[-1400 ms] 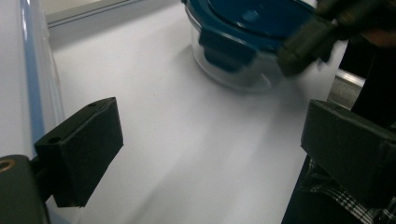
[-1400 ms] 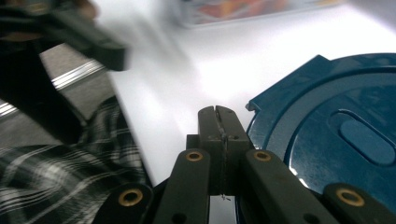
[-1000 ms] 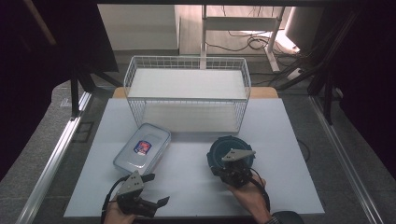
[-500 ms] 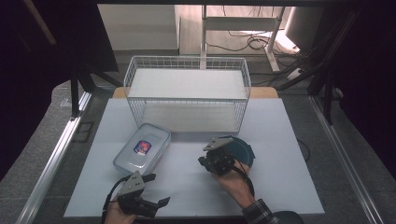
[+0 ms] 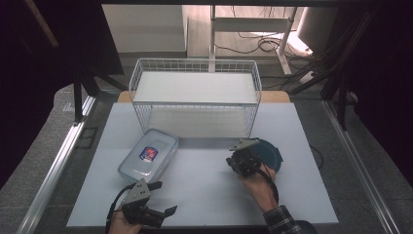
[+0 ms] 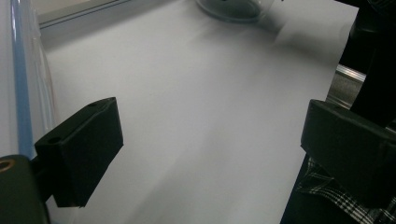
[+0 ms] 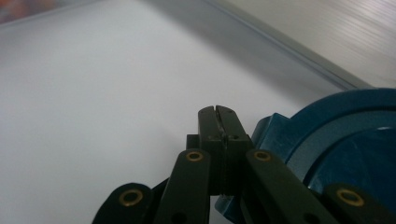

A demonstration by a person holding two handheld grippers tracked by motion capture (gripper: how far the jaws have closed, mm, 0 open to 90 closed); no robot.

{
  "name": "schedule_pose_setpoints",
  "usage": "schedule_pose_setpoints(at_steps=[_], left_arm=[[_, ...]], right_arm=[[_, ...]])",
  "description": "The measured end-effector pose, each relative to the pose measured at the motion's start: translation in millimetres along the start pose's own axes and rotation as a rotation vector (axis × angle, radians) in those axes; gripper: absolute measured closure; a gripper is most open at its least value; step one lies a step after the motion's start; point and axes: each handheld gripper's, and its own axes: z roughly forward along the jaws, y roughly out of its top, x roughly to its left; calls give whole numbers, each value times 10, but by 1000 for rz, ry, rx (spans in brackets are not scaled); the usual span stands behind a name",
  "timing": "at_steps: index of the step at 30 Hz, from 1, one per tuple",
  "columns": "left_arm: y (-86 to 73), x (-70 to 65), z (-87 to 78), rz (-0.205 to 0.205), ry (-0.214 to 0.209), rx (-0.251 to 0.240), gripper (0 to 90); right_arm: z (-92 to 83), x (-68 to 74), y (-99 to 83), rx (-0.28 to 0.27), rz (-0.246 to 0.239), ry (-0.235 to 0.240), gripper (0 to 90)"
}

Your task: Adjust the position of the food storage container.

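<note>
The blue round lid (image 5: 271, 155) lay flat on the white table (image 5: 204, 195), in front of the right-hand corner of the wire basket (image 5: 195, 97) and touching my right gripper (image 5: 242, 163). That claw was clenched, its two jaws pressed together with nothing between them. In the right gripper view the closed tips (image 7: 218, 116) pointed out over bare table, and the lid's small tab (image 7: 273, 133) sat just to the side of them, so the lid lay to the right of the claw rather than ahead of it. I judged that to be the relation that mattered: to take hold, I would have had to open the jaws and swing them toward that tab or the rim. Being round, the lid offered no long axis to line up on.

My left gripper (image 5: 158, 214) sat near the front edge of the table, released, its jaws wide apart over empty surface. It was well apart from the lid and nearer the clear lidded container (image 5: 148, 155). The right hand (image 5: 258, 187) was plainly the closer one.
</note>
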Motion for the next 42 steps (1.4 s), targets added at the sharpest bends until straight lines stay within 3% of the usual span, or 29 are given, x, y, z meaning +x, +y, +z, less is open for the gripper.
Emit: schedule_pose_setpoints(at_steps=[4, 6, 8, 12, 17, 20, 21, 22, 24, 25, 26, 27, 28, 29, 30, 31, 34, 35, 36, 39, 42], left_arm=[[8, -9, 9, 1, -8, 9, 51], [14, -18, 13, 3, -8, 16, 51], [17, -22, 15, 4, -6, 20, 52], [48, -14, 1, -6, -1, 39, 53], [126, 24, -39, -27, -20, 54, 42], [208, 130, -146, -4, 70, 59, 167], [208, 130, -146, -4, 70, 59, 226], [257, 222, -231, -18, 102, 52, 313], [301, 310, -308, -20, 150, 43, 435], [301, 310, -308, -20, 150, 43, 507], [320, 374, -353, -16, 191, 46, 507], [328, 437, -387, -17, 225, 46, 637], [324, 581, -453, -42, 283, 36, 700], [324, 581, -453, -42, 283, 36, 760], [293, 766, -544, -87, 342, 12, 819], [271, 855, -591, -96, 380, 13, 871], [155, 1098, -723, -139, 485, 10, 900], [155, 1098, -723, -139, 485, 10, 899], [87, 1184, -759, -171, 500, 17, 899], [-75, 1331, -735, -232, 484, 66, 900], [-138, 1376, -653, -240, 441, 119, 899]], right_arm=[[-126, -313, -148, -10, 69, -34, 900], [-145, -354, -169, -10, 76, -41, 900], [-205, -510, -240, -13, 116, -69, 900], [-230, -612, -280, -27, 150, -77, 900], [-287, -601, -310, -74, 158, -67, 898], [-399, -515, -339, -120, 114, -62, 897], [-419, -494, -357, -124, 98, -55, 897], [-435, -474, -375, -129, 88, -48, 896], [-456, -441, -404, -139, 87, -29, 894], [-456, -441, -404, -139, 87, -29, 894], [-462, -422, -413, -143, 88, -18, 886], [-467, -374, -428, -145, 74, -4, 873], [-467, -355, -432, -146, 68, 3, 867], [-467, -355, -432, -146, 68, 3, 867], [-469, -294, -439, -151, 52, 19, 850], [-470, -274, -441, -151, 46, 23, 840], [-469, -206, -460, -146, 48, 44, 829], [-469, -206, -460, -146, 48, 44, 829], [-464, -189, -466, -144, 52, 55, 823], [-453, -140, -467, -141, 42, 69, 812], [-444, -117, -463, -143, 36, 78, 800]])
